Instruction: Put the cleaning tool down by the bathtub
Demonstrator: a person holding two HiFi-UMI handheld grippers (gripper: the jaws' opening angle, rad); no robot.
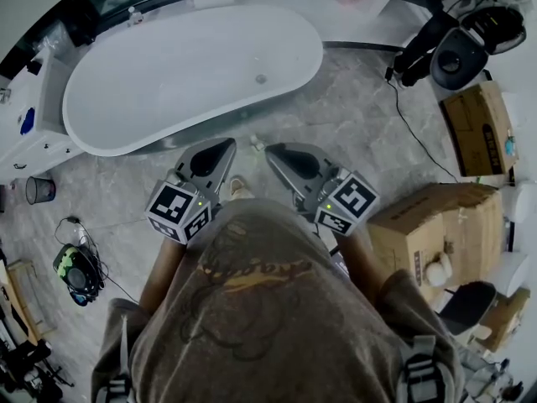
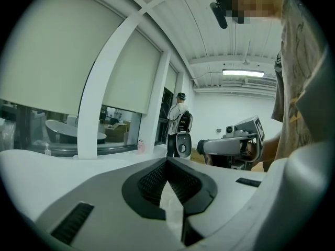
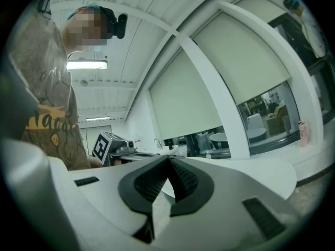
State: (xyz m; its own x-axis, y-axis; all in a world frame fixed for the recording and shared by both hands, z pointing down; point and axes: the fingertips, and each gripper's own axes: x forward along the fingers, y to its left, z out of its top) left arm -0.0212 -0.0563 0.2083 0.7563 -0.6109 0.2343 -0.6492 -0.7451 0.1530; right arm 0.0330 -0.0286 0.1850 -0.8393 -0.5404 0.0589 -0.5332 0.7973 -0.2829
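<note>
**Empty grippers at the chest, tool on the floor by the tub**

Closest to the lens is the person's shirt (image 1: 252, 309), with both grippers held out in front of it, noses toward the bathtub (image 1: 168, 91). On the left gripper (image 1: 228, 144) the jaws meet at the tips with nothing between them. The right gripper (image 1: 270, 150) is the same, pinched together and empty.

A small pale thing with a green touch, which I take for the cleaning tool (image 1: 256, 143), lies on the floor (image 1: 352, 124) just beside the tub's near wall, about midway along it. In the head view it shows between the two noses, slightly closer to the right one. It is down on the floor, though, and the grippers seem to be held well above it. It is too small to tell which way its long axis runs.

Judged from this, the tool is already set down, and neither gripper has anything left to release.
</note>
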